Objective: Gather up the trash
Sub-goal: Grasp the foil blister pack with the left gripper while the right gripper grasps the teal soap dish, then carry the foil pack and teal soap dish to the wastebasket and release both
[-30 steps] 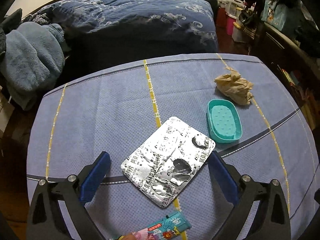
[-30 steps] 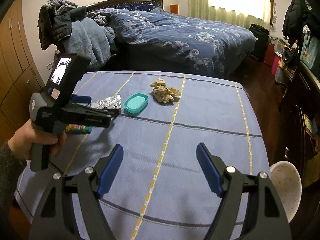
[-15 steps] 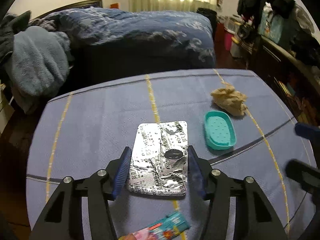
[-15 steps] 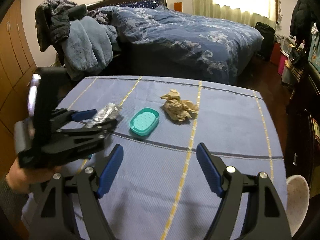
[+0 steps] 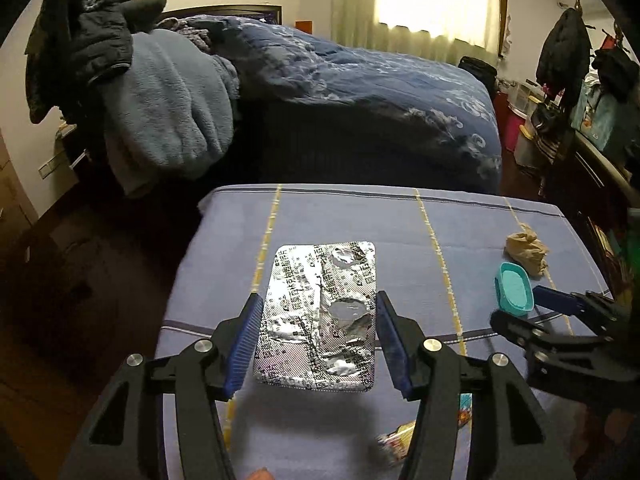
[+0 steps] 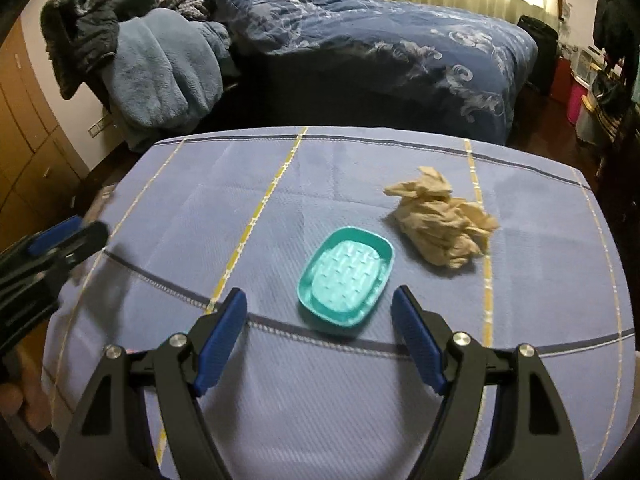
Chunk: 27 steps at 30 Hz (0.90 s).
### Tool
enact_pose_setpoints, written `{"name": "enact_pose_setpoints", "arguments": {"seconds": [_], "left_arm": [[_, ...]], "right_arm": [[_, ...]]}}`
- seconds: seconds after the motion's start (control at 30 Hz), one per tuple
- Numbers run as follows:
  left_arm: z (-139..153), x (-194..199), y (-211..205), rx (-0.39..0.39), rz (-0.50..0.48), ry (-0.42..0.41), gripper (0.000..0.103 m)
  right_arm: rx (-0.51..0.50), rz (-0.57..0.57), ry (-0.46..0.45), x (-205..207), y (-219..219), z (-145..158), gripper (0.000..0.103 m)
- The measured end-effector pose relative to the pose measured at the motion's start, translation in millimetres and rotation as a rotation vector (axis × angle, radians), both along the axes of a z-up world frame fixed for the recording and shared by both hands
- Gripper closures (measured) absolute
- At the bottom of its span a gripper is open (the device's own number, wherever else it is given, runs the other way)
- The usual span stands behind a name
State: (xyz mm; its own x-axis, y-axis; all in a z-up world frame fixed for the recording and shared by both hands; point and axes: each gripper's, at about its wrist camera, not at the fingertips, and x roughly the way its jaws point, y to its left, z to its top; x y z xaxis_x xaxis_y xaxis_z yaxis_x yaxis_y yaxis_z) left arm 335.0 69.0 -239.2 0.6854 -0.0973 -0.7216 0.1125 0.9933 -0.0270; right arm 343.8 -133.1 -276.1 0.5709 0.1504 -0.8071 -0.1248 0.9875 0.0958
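My left gripper point(image 5: 316, 340) is shut on a silver foil blister pack point(image 5: 320, 312) and holds it lifted above the blue tablecloth point(image 5: 340, 216). A crumpled brown paper wad point(image 5: 526, 250) lies at the far right of the table; it also shows in the right wrist view point(image 6: 440, 224). A colourful wrapper point(image 5: 400, 444) lies under the left gripper's right finger. My right gripper point(image 6: 320, 332) is open and empty, hovering just in front of a teal soap dish point(image 6: 346, 282). The left gripper shows at the left edge of the right wrist view point(image 6: 52, 240).
The teal soap dish point(image 5: 514, 288) sits near the paper wad. A bed with a dark blue quilt point(image 6: 380, 48) stands behind the table. A pile of blue blankets and dark clothes point(image 6: 152, 68) lies at the left. The table's left edge point(image 5: 180, 264) drops to the floor.
My left gripper closed on the blister pack and lifted it off the table. My right gripper moved forward and left, up to the soap dish.
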Motion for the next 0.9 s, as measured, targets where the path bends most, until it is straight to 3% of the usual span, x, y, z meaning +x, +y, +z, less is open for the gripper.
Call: {"name": "enact_pose_setpoints", "arguments": {"seconds": [0.13,0.17,0.23,0.27,0.53,0.9], "left_arm": [[3,-4,1,0.001,-0.005,-0.004,0.046],[3,-5,0,0.002,-0.007,-0.004,0.046],[4,-7,-2,0.002,-0.01,-0.006,0.046],[5,-8,-3,0.001,-0.009,-0.008,0.046],[14,-19,-18,-0.005,-0.015,-0.01,0.046],[29,-59,-86,-0.009,-0.096,0.003,0.046]], "right_arm": [[-0.021,-0.024,-0.005,9,7,-2,0.031],[-0.024,-0.032,-0.005,10,7,-2,0.036],[-0.043,-0.053,-0.007,15,6,-1,0.057],[-0.051,-0.062,-0.007,17,5,-1,0.061],[-0.012,-0.066,-0.009,-4,-10,5,0.061],[0.052,-0.132,-0.059,-102,-78,37,0.061]]}}
